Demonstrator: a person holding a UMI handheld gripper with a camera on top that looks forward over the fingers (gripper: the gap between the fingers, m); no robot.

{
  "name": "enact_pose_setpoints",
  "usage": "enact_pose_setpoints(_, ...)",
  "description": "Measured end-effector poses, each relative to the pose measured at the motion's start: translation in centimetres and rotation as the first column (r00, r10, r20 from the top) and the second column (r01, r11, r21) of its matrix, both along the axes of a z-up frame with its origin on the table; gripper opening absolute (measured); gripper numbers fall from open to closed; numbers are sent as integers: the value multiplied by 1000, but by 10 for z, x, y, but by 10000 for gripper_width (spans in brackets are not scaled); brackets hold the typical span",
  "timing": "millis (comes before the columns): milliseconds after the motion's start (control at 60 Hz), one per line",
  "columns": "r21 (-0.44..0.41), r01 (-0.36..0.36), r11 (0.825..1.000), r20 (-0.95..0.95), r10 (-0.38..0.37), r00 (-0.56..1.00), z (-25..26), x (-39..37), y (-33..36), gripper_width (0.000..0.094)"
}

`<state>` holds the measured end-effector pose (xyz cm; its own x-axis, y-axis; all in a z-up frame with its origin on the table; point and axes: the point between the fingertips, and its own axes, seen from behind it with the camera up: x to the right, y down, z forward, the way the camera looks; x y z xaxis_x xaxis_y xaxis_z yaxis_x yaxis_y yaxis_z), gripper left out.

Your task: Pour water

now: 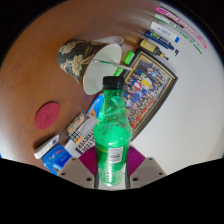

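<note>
My gripper is shut on a green plastic bottle with a white label. Both magenta pads press on its lower body. The bottle stands upright between the fingers, its neck and cap pointing away from me. Beyond the bottle, a patterned paper cup lies on its side on the pale round table, its white open mouth facing the bottle's top.
A colourful picture book lies right of the bottle. A pink disc lies to the left. Small packets and a box lie by the left finger. Pens and markers lie at the far side.
</note>
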<state>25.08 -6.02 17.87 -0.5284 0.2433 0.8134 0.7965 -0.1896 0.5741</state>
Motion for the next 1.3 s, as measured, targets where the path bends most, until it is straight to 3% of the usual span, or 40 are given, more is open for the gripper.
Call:
enact_pose_setpoints(117, 11, 22, 1000, -121, -20, 992, 4, 4, -4, 346)
enact_pose_setpoints(267, 33, 92, 995, -493, -64, 868, 15, 3, -17, 346)
enact_pose_setpoints(383, 20, 140, 990, -797, -69, 601, 28, -3, -23, 346)
enact_pose_setpoints(517, 7, 161, 987, -975, -29, 218, 39, -14, -24, 345)
enact_pose_setpoints(617, -21, 166, 986, -999, -13, -53, 34, -18, -18, 345)
enact_pose_setpoints(767, -37, 162, 986, -948, 17, -319, 7, -19, -6, 347)
enact_pose_setpoints(1117, -140, 174, 975, -873, -38, -487, -96, 12, 4, 361)
enact_pose_setpoints(1183, -96, 169, 981, -872, -1, -490, -92, 14, 5, 355)
enact_pose_setpoints(1300, -98, 193, 976, -850, 19, -527, -94, 19, 3, 407)
